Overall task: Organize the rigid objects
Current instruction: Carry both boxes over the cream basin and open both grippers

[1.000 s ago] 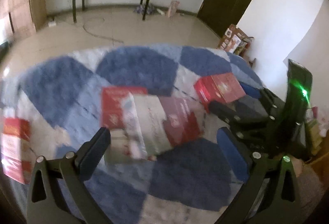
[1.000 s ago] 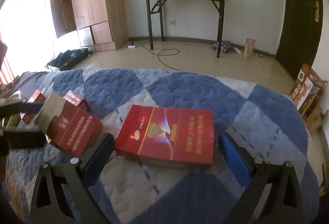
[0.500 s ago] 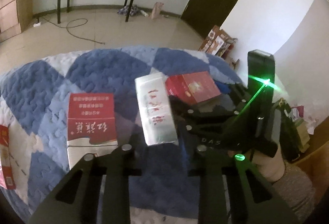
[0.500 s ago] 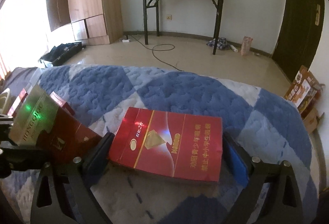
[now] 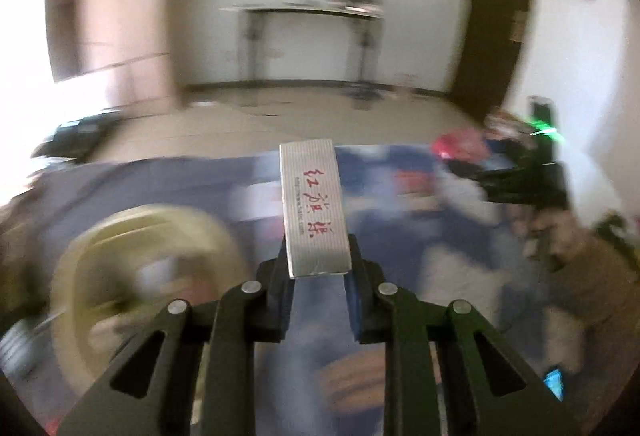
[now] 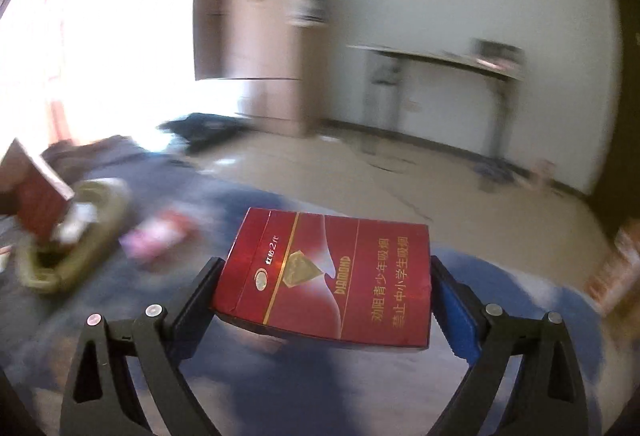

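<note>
Two cartons are airborne at once. Left gripper [image 5: 318,276] pinches the silver carton [image 5: 314,209] at its near end only, so the long free end could lever out and drop. Right gripper [image 6: 326,296] spans the red carton [image 6: 334,278] across its width, pads on both side edges; the hold looks firmer. Yellowish basket [image 6: 70,232], blurred and probably the drop point, sits low left on the blue quilt [image 6: 500,296]. Its rim could catch a carton's corner. Open quilt lies between the grippers and the basket.
</note>
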A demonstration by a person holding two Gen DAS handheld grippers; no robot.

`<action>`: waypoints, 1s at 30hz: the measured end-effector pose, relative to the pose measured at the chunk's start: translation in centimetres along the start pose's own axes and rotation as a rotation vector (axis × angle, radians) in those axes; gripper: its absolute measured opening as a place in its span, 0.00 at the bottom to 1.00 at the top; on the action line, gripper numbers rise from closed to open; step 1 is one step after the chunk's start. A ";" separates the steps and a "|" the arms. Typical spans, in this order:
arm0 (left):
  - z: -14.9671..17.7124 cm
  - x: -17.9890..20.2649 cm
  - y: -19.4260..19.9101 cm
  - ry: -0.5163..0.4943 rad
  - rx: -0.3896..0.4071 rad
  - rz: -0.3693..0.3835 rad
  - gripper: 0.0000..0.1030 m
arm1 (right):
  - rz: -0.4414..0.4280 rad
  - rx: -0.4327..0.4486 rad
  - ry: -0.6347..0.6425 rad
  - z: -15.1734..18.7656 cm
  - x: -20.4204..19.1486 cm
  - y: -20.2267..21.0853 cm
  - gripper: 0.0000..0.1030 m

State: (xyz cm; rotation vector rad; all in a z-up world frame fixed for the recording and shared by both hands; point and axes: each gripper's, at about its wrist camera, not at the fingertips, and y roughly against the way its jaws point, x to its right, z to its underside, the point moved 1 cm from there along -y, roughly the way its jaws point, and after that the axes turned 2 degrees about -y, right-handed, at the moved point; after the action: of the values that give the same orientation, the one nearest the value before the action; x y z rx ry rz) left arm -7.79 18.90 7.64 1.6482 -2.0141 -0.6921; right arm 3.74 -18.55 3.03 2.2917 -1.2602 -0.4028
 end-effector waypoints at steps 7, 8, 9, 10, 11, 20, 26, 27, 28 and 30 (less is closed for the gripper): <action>5.8 -11.5 1.1 0.208 0.010 -0.170 0.23 | -0.395 -0.195 0.270 -1.3 -20.9 -6.1 0.93; 5.9 -12.2 0.3 0.221 0.005 -0.184 0.23 | -0.414 -0.215 0.353 -0.5 -24.3 -7.0 0.93; 6.3 -13.3 0.0 0.241 0.005 -0.200 0.23 | -0.413 -0.217 0.403 -0.1 -26.2 -7.4 0.92; 6.9 -14.3 -0.6 0.263 -0.003 -0.207 0.23 | -0.412 -0.218 0.456 0.3 -28.3 -8.1 0.92; 7.4 -15.0 -1.0 0.274 -0.017 -0.212 0.23 | -0.407 -0.219 0.489 0.5 -29.6 -8.5 0.92; 9.1 -19.5 -3.9 0.418 -0.075 -0.220 0.25 | -0.314 -0.203 0.674 -0.1 -34.6 -14.7 0.92; 9.0 -19.2 -1.7 0.462 0.038 -0.251 1.00 | -0.406 -0.194 0.598 -1.3 -34.7 -14.3 0.97; 8.7 -18.9 -0.9 0.473 0.071 -0.253 1.00 | -0.422 -0.187 0.576 -1.4 -34.2 -13.8 1.00; 8.0 -18.3 -0.5 0.466 0.075 -0.242 1.00 | -0.434 -0.184 0.541 -1.4 -33.3 -13.2 1.00; 6.7 -17.1 -0.4 0.441 0.072 -0.222 1.00 | -0.468 -0.201 0.480 -1.6 -31.4 -12.8 1.00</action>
State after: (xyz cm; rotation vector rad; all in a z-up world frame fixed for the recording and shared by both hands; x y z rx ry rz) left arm -8.50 36.26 1.75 1.8890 -1.5764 -0.2908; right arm -3.14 14.30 -1.99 2.3031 -0.4301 -0.1091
